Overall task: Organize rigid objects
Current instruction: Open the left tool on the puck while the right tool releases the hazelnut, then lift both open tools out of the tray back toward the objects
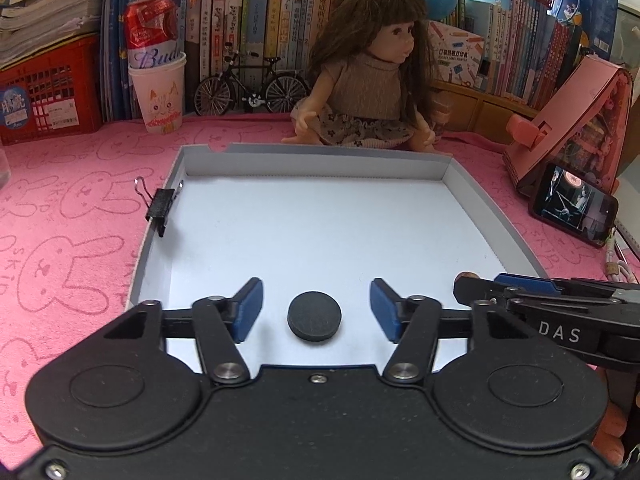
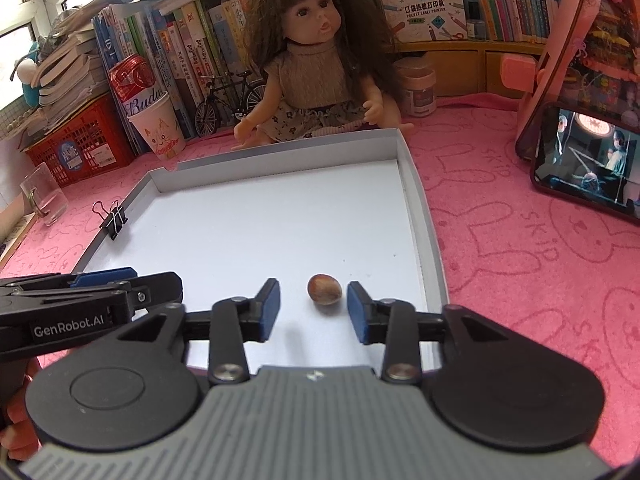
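Note:
A shallow white box tray [image 1: 448,168] [image 2: 416,208] lies on the pink cloth. A black round disc [image 1: 314,316] lies on its floor between the fingers of my open left gripper [image 1: 316,312], untouched. A brown nut [image 2: 324,288] lies on the tray floor between the fingers of my open right gripper [image 2: 313,304], closer to the right finger. A black binder clip [image 1: 162,208] [image 2: 114,220] is clamped on the tray's left wall. The right gripper shows at the right of the left wrist view [image 1: 520,292]; the left gripper shows at the left of the right wrist view [image 2: 104,284].
A doll [image 1: 368,80] [image 2: 316,68] sits behind the tray. A paper cup with a red can [image 1: 158,88], a model bicycle [image 1: 250,88], a red crate [image 1: 44,96] and books line the back. A phone [image 2: 588,164] leans on a pink stand [image 1: 572,120] at right. A clear glass [image 2: 44,196] stands at left.

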Demonstrator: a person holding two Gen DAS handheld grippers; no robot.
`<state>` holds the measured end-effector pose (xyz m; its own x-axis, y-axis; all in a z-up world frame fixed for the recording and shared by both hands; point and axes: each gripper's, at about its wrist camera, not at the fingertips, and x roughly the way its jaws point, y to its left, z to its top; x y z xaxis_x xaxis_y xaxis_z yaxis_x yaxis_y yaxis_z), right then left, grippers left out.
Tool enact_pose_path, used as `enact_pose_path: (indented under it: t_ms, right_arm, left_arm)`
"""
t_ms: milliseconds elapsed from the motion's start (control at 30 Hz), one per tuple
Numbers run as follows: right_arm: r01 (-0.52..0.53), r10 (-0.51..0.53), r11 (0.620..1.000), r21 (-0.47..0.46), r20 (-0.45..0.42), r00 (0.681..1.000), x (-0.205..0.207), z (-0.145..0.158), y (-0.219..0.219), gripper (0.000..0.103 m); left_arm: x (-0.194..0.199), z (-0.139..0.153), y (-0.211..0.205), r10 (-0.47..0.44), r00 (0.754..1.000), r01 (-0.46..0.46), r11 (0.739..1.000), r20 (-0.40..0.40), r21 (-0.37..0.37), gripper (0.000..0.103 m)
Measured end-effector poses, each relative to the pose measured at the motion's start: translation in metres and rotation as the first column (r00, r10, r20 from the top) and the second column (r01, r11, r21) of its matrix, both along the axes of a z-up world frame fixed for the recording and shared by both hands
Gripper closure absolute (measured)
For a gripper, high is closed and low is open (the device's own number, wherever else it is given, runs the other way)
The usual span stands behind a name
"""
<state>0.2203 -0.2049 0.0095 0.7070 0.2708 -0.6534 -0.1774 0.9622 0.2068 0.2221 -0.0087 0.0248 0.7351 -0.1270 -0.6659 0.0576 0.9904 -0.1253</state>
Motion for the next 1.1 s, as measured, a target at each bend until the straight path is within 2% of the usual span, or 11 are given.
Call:
enact_pose_path:
  t_ms: [100,300,933,1100]
  right_arm:
    - [-0.007,0.007,1.000,-0.004,0.017,1.000,-0.005,0.004,-0.001,0.035]
    - [-0.001,0.002,1.000,-0.008,0.056,0.998,-0.019,0.012,-0.005,0.020]
    - [0.005,-0.002,1.000,-0.018,0.163,0.987,-0.070,0.031,-0.012,0.002]
    - [0.006,0.000,1.000,-0.028,0.199,0.980,-0.088,0.035,-0.012,0.001]
  left_arm:
    - [-0.007,0.006,0.001,0.009,1.000,-0.010,1.000,0.029,0.003,0.027]
    - [-0.024,0.018,0.002,0.004,0.997,-0.004,1.000,0.073,0.002,0.020]
    - [-0.090,0.032,0.010,-0.009,0.990,0.015,0.999,0.138,-0.038,0.018]
    - [-0.108,0.033,0.015,-0.003,0.988,0.009,0.999,0.157,-0.037,0.018]
